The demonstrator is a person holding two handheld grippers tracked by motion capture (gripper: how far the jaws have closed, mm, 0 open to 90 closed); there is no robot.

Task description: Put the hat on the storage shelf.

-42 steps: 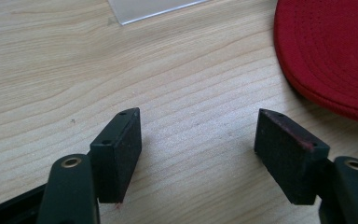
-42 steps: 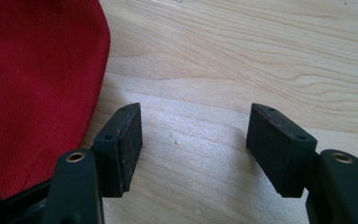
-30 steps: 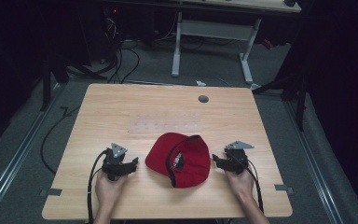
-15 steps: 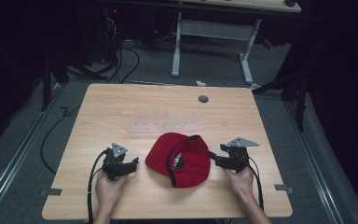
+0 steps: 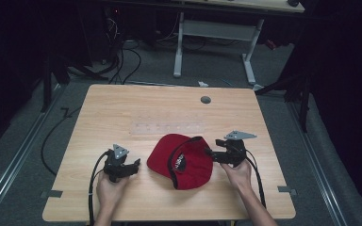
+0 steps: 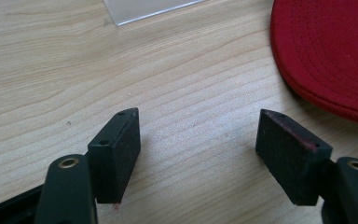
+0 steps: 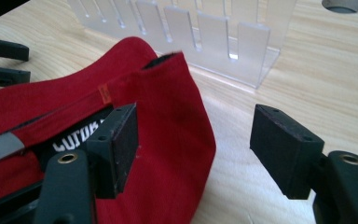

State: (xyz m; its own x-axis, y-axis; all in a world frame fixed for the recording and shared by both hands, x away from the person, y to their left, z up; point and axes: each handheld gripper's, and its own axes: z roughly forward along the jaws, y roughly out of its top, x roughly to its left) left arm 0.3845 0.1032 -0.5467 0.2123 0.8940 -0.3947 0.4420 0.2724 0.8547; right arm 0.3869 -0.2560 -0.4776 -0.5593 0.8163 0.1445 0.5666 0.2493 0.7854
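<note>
A red cap (image 5: 184, 160) lies upside down on the wooden table (image 5: 122, 108), its black inner band and lettering facing up. My right gripper (image 5: 208, 153) hovers at the cap's right edge. In the right gripper view, its jaws (image 7: 193, 140) have just been opening and stand wide. The cap's red rim (image 7: 168, 116) lies between and beneath them, and neither pad presses on it. My left gripper (image 5: 136, 163) rests low on the table to the left of the cap. Its jaws (image 6: 198, 140) are open over bare wood, with the cap's crown (image 6: 326, 51) off to one side.
A clear acrylic slotted rack (image 5: 167, 128) lies on the table just behind the cap, close ahead in the right gripper view (image 7: 205, 28). A round cable hole (image 5: 205, 100) sits near the far edge. Cables and desk legs are on the floor beyond.
My right gripper has risen a little beside the cap and its jaws have spread wider. The left gripper and the cap have stayed where they were.
</note>
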